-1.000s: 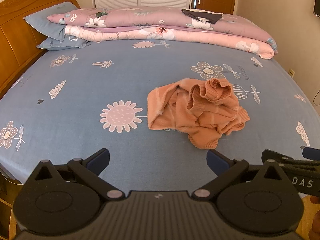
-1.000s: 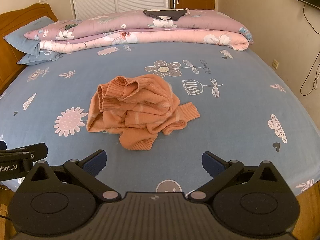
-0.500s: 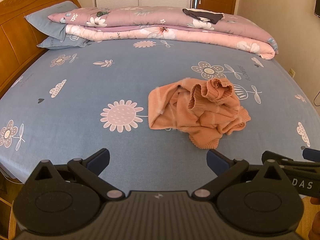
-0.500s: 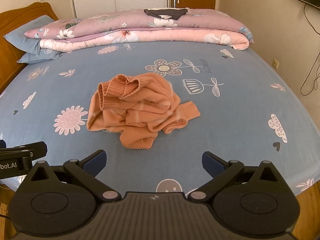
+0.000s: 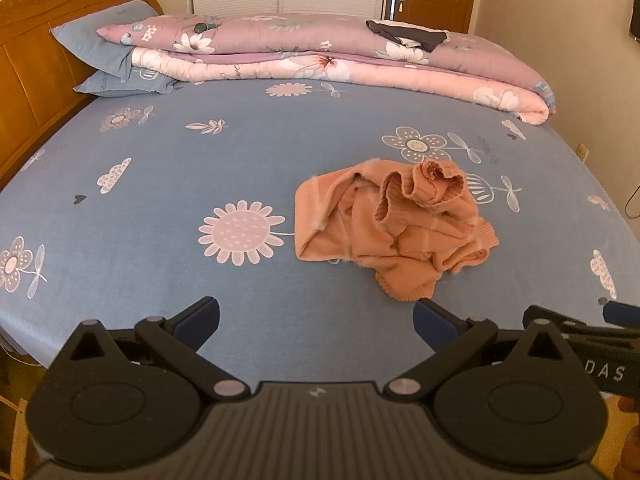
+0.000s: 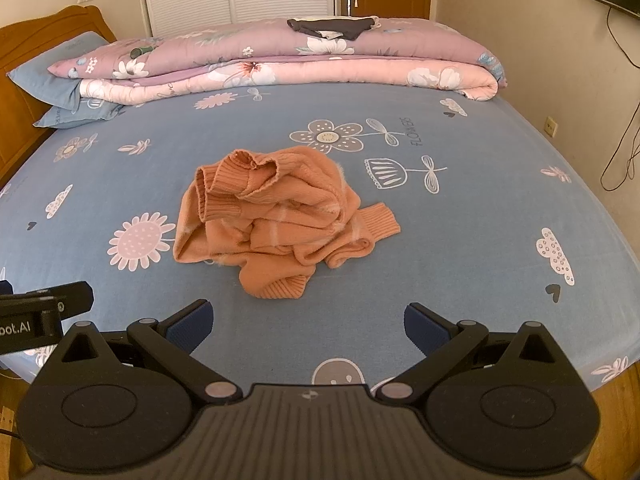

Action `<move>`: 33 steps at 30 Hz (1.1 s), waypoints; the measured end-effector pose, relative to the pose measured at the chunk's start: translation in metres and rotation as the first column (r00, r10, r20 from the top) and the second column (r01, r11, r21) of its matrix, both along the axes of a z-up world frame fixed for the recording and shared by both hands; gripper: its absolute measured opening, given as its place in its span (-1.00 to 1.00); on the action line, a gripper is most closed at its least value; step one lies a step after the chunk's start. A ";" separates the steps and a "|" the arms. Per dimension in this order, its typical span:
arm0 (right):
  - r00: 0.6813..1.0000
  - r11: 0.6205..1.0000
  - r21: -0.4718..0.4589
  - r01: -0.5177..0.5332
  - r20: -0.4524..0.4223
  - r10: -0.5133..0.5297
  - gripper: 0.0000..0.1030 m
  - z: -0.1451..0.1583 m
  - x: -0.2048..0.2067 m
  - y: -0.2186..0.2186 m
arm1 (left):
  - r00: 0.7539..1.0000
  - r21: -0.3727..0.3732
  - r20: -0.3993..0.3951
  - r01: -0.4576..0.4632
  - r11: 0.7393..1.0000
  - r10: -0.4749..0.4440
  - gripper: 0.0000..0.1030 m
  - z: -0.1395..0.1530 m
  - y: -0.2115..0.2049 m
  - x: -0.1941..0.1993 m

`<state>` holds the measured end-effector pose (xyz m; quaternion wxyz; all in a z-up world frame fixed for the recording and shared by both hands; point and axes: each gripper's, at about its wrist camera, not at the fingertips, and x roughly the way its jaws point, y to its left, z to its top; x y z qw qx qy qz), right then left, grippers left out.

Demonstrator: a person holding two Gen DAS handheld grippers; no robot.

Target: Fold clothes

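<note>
Left wrist view shows the left gripper with jaws spread wide and nothing between them, held low over the near edge of the bed; the right gripper stands the same way, spread and empty, just beside it. Beyond both lies the sweater, an orange knit crumpled into a loose heap on the blue sheet near the middle of the bed, well apart from the quilt rolled along the far side and the pillows by the headboard. It is not folded: a ribbed cuff pokes out toward the right, a ribbed hem or cuff hangs nearest the grippers, and a ribbed opening stands up at the top of the pile. The knit looks soft, light and limp, so it would likely sag and stretch from any one pinch, and the fuzzy surface should give the pads good grip. The ribbed edges seem the surest holds, being thicker and easy to trace; taking two of them apart, one per gripper, would let the heap be shaken flat. Which ribbed part is sleeve and which is waist cannot be told for certain.
</note>
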<state>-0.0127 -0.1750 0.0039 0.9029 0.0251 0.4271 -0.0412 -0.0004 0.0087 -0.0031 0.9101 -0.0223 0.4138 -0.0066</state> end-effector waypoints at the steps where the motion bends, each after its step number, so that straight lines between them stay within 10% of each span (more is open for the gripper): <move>1: 1.000 1.000 0.002 0.000 -0.001 0.000 1.00 0.000 0.001 0.000 | 1.000 -0.003 0.000 0.002 1.000 -0.002 0.99 0.000 0.000 0.000; 33: 0.999 0.998 0.065 0.017 0.034 -0.020 1.00 -0.017 0.018 -0.031 | 0.999 0.023 0.008 0.040 0.999 -0.040 0.99 -0.025 0.014 0.030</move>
